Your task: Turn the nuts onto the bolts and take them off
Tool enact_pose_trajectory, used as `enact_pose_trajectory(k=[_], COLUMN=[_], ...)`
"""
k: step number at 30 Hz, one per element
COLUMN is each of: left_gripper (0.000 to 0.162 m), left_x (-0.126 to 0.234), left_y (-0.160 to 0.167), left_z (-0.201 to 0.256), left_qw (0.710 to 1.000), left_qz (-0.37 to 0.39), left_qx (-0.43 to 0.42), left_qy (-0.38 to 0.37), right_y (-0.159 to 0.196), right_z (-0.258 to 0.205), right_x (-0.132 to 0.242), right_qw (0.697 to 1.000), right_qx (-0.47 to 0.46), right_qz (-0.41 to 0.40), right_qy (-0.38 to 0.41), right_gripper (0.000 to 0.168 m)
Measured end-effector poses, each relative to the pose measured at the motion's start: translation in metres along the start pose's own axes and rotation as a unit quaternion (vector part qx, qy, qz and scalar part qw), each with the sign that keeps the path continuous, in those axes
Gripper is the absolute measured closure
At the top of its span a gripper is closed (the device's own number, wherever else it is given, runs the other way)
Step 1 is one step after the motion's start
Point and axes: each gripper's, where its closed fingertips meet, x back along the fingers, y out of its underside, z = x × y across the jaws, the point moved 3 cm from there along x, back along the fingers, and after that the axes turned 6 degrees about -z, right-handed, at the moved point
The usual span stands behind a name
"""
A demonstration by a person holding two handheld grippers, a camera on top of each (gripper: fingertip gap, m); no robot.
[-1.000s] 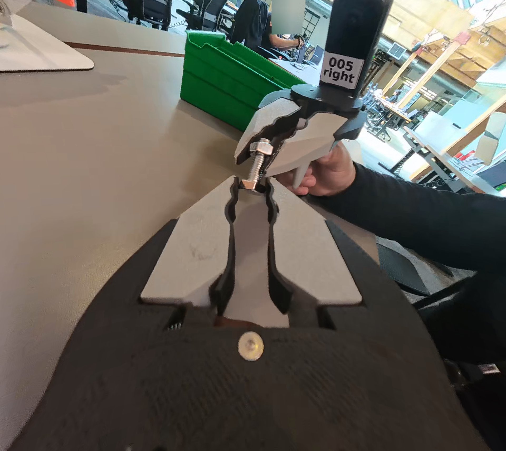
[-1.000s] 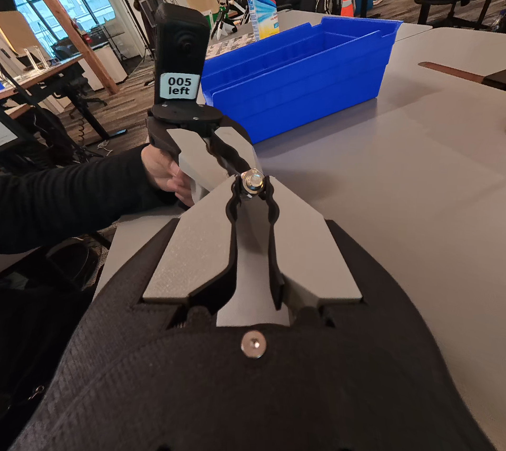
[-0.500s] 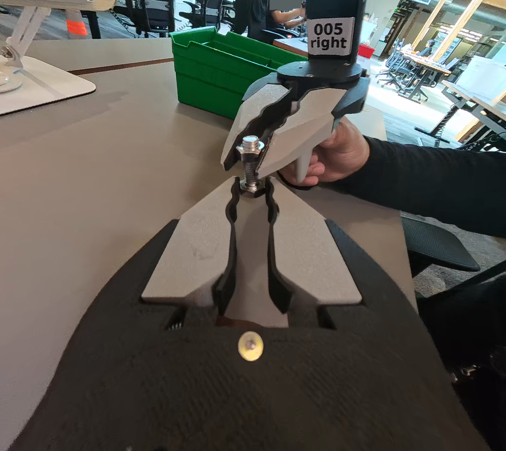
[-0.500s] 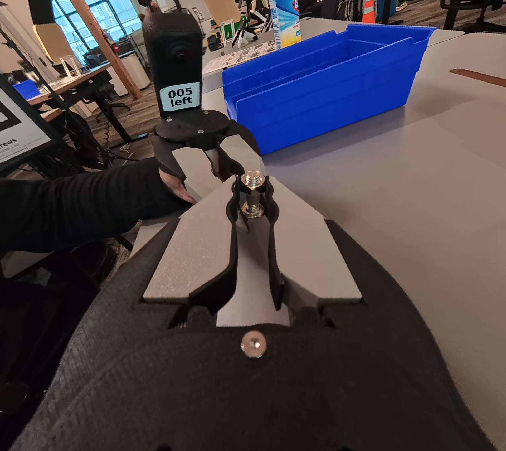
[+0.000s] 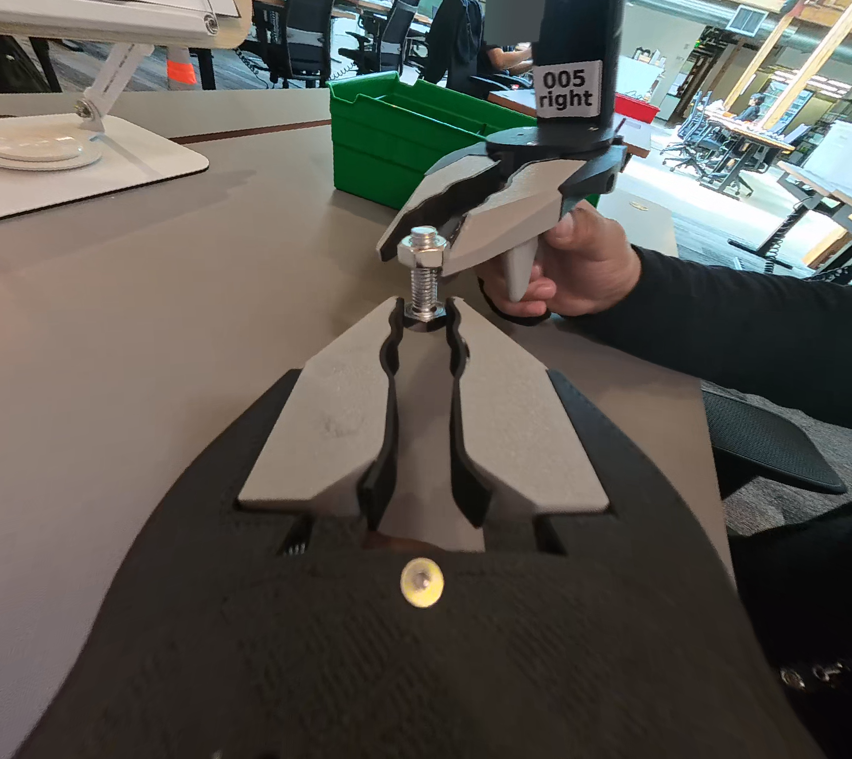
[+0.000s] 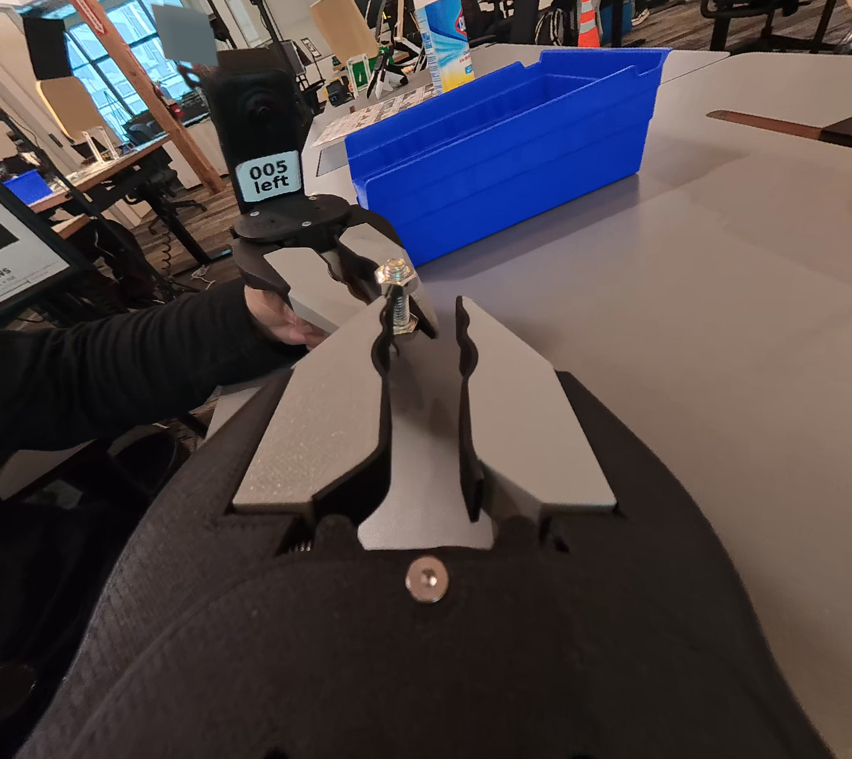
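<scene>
Gripping bolt head, left gripper clamped; right gripper jaws parted beside nut; regrip misalignment risks tilting bolt.

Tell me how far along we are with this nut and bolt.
Done: the nut is threaded onto the bolt and sits near its tip, with bare thread below. In hand: the left gripper clamps the bolt's head and holds it upright, while the right gripper is open beside the nut, probably regripping. Left: more turns, though I can't tell whether on or off.
</scene>
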Motion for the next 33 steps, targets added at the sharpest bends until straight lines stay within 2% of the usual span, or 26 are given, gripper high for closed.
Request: enact_pose_trajectory(k=[5,7,11,15,20,28,33], left_gripper=[0.146,0.146,0.146,0.146,0.146,0.146,0.146], left_x=[0.003,0.005,0.003,-0.001,-0.008,0.002,-0.008], left_y=[-0.002,-0.003,-0.002,-0.001,0.001,-0.004,0.002], left_z=[-0.011,-0.016,-0.014,-0.007,0.007,-0.011,0.005], left_qw=[0.999,0.999,0.999,0.999,1.0,0.999,0.999], left_qz=[0.011,0.015,0.01,0.003,-0.005,0.016,-0.014], left_qx=[0.019,0.016,0.009,-0.002,-0.024,0.005,-0.035], left_qy=[-0.027,-0.049,-0.05,-0.039,-0.012,-0.051,-0.024], right_y=[-0.004,-0.005,-0.008,-0.006,-0.006,-0.009,-0.007], right_z=[-0.011,-0.012,-0.015,-0.02,-0.027,-0.009,-0.019], right_x=[0.003,0.002,-0.004,-0.012,-0.021,-0.009,-0.015], right_qw=[0.999,0.999,0.998,0.998,0.999,0.998,0.999], right_qx=[0.02,0.032,0.05,0.05,0.026,0.037,0.035], right_qz=[0.012,0.017,0.032,0.028,0.031,0.039,0.034], right_qy=[-0.031,-0.018,0.013,0.008,-0.028,0.045,0.007], right_gripper=[0.145,0.144,0.13,0.125,0.124,0.13,0.133])
